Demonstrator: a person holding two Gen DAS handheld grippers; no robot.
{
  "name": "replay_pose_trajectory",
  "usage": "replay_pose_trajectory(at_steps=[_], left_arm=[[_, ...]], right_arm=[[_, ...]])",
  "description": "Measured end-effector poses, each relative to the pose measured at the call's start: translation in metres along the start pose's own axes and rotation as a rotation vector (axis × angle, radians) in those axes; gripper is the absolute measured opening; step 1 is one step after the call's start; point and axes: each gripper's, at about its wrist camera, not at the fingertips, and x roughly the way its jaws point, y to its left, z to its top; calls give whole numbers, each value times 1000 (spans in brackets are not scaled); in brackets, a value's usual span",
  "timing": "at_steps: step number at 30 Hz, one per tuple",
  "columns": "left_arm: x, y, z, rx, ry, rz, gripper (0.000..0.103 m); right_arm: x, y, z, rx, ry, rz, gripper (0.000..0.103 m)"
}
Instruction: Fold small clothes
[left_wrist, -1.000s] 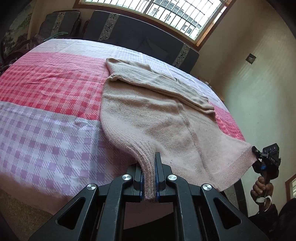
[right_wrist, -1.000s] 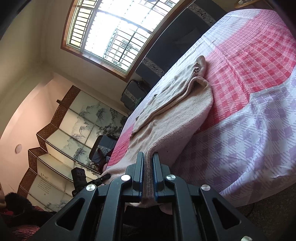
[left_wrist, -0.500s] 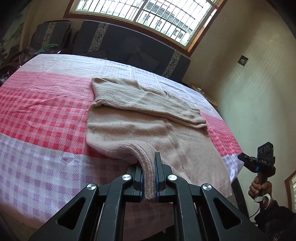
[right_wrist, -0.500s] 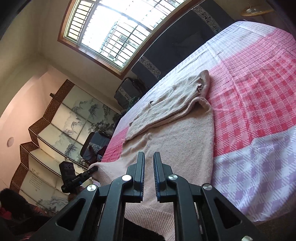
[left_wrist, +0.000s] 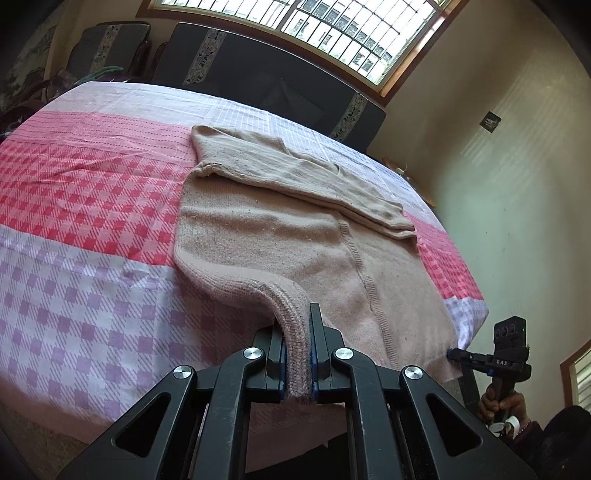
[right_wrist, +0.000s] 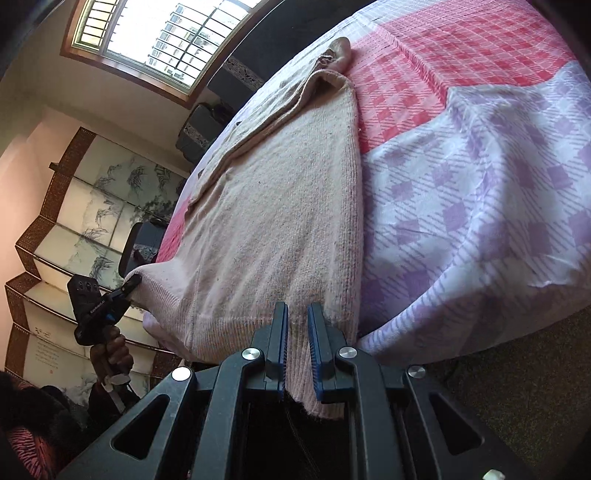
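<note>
A beige-pink knitted sweater (left_wrist: 280, 236) lies on the table with its sleeves folded across the top; it also shows in the right wrist view (right_wrist: 280, 206). My left gripper (left_wrist: 297, 354) is shut on the ribbed hem corner at the table's near edge. In the right wrist view my right gripper (right_wrist: 297, 350) has its jaws a little apart around the other hem corner, which hangs over the table edge between them. The right gripper also shows at the far right of the left wrist view (left_wrist: 458, 356), and the left gripper shows in the right wrist view (right_wrist: 131, 284).
The table is covered by a pink, red and lilac checked cloth (left_wrist: 81, 206). Dark chairs (left_wrist: 258, 77) stand behind it under a barred window (left_wrist: 332, 26). A folding painted screen (right_wrist: 85, 221) stands to one side. Carpet floor (right_wrist: 517, 398) lies below the table edge.
The right gripper has let go of its hem corner and its jaws now stand apart around it. The sweater has been lowered and spread flat on the table. The left gripper still holds its corner.
</note>
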Motion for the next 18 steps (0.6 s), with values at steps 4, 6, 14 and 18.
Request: replay_pose_trajectory(at_steps=[4,6,14,18], left_arm=[[0,4,-7,-6,16,-3,9],[-1,7,-9,-22,17,-10,9],[0,9,-15,-21,25,-17,9],[2,13,-19,-36,34,-17,9]], right_arm=[[-3,14,-2,-44,-40,17,3],[-13,20,2,-47,-78,74,3],[-46,20,15,-78,-127,36,10],[-43,3,13,-47,-110,-47,46]])
